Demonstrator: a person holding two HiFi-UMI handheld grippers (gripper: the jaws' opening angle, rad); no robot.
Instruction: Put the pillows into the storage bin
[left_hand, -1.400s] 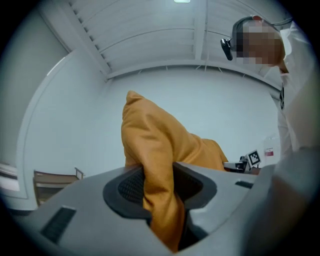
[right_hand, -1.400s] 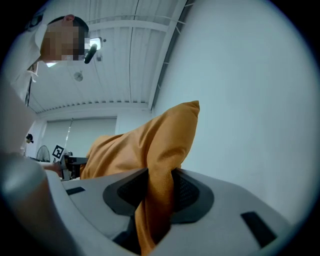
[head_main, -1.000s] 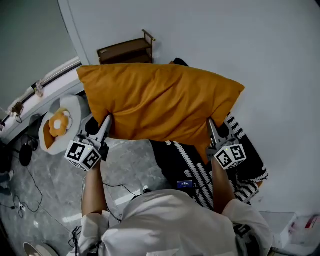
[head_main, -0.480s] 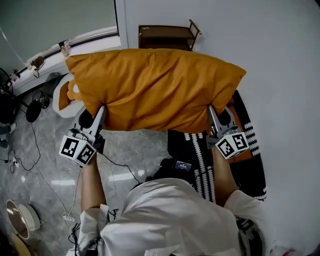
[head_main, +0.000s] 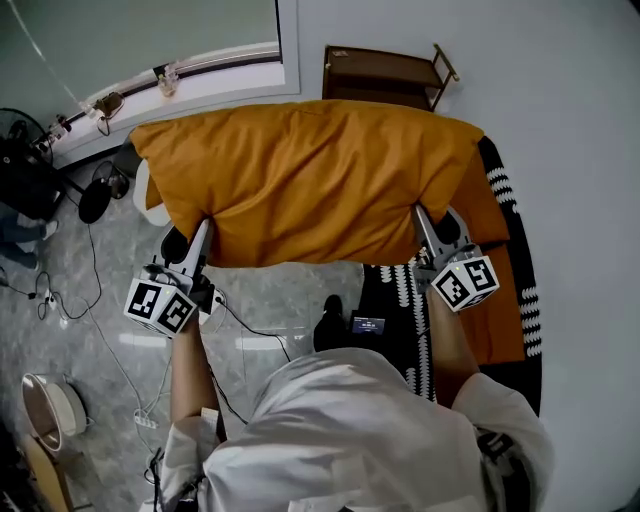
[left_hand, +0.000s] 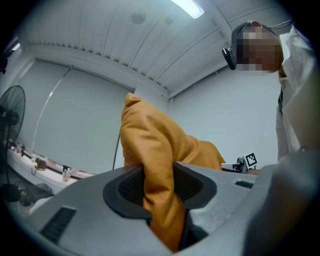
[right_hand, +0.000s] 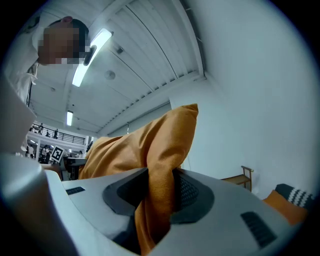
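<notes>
1. Firmly, the left gripper (head_main: 203, 230) is clamping its dark ribbed pads on a bunched fold of the orange pillow (head_main: 310, 180). Its jaws are standing partly apart with the cloth squeezed between them.
2. Likewise, the right gripper (head_main: 422, 218) is pinching the pillow's other lower corner, its jaws narrowing onto a thick pleat of the same fabric.
3. The pillow is hanging clear of the floor between the two grippers, spanning the head view from 9 to 3 o'clock. It is looking soft, plump and rectangular, and is wrinkling at both grips.
4. At 4 o'clock, a black textile piece (head_main: 400, 300) with white zigzag bands is curving around some orange fabric (head_main: 500, 310); whether it is a bin I cannot tell.
5. At 12 o'clock, a dark wooden rack (head_main: 385, 72) is standing against the pale wall.
6. At 7 o'clock, thin cables are trailing over the glossy grey marbled floor (head_main: 270, 300).
</notes>
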